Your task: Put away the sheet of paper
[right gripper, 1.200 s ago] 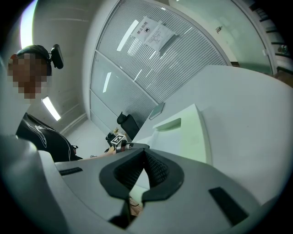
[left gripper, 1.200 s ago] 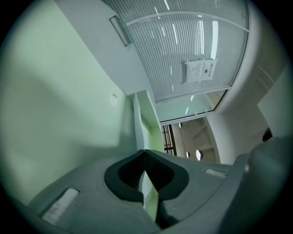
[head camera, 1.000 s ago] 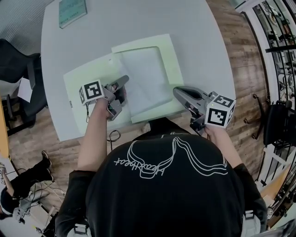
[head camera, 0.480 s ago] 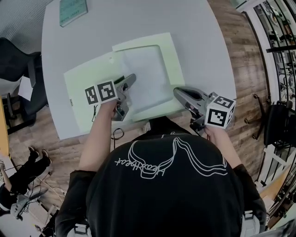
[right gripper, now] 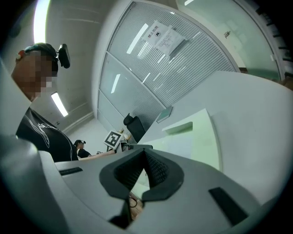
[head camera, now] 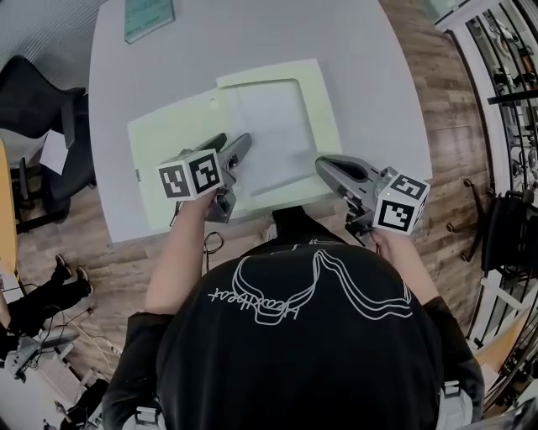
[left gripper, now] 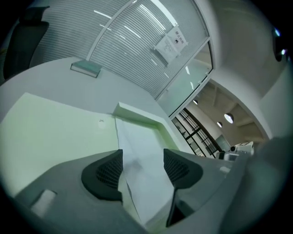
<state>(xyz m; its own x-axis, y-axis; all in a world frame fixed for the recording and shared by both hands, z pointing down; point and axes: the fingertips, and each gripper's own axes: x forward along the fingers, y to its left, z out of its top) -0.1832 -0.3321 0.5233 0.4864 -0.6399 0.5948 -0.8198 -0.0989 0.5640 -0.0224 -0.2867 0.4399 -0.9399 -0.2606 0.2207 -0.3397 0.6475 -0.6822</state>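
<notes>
A white sheet of paper (head camera: 273,134) lies flat in the right half of an open pale green folder (head camera: 172,138) on the white round table (head camera: 378,59). My left gripper (head camera: 230,143) hovers over the sheet's near left edge. Its jaws have just been opening and now stand open. In the left gripper view the sheet (left gripper: 137,137) shows between and beyond the left gripper (left gripper: 143,157), with the pads clear of it. My right gripper (head camera: 324,165) is shut and empty at the folder's near right corner. The right gripper view shows the right gripper (right gripper: 144,155) and the folder (right gripper: 201,137) beyond.
A teal book (head camera: 150,17) lies at the table's far left edge. A black chair (head camera: 34,101) stands left of the table. Wooden floor and metal shelving (head camera: 513,92) are to the right. The table's near edge runs just under both grippers.
The left gripper's jaws went from shut at the sheet's left edge to open. That gripper rose and rolled, turning its marker cube. The right gripper stayed nearly still.
</notes>
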